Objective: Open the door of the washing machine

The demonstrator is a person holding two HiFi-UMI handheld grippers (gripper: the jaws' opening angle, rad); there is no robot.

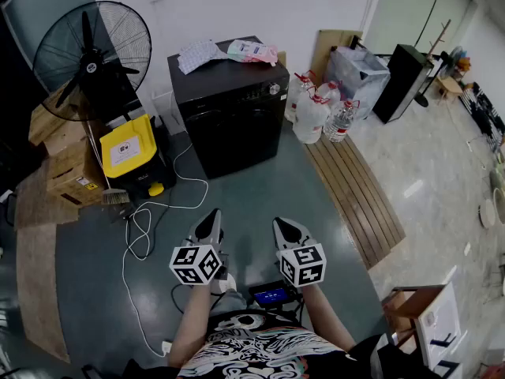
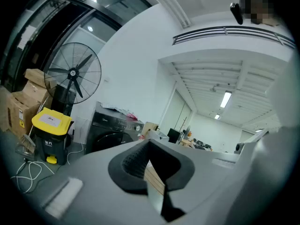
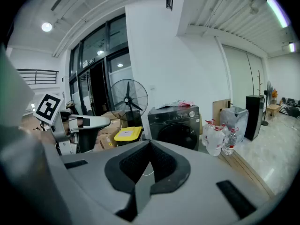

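A black front-loading washing machine (image 1: 233, 109) stands against the white back wall, its round door (image 1: 237, 136) closed. It also shows in the left gripper view (image 2: 112, 135) and the right gripper view (image 3: 176, 125). Papers (image 1: 229, 52) lie on its top. My left gripper (image 1: 210, 226) and right gripper (image 1: 287, 230) hang side by side well in front of the machine, over the floor, both shut and holding nothing. Their jaws meet in a closed line in each gripper view (image 2: 149, 165) (image 3: 149, 165).
A big black standing fan (image 1: 91, 54) and cardboard boxes (image 1: 67, 160) are left of the machine, with a yellow-lidded black unit (image 1: 134, 156) and a white cable (image 1: 142, 227) on the floor. Water bottles (image 1: 319, 113) and wooden slats (image 1: 355, 196) lie to the right.
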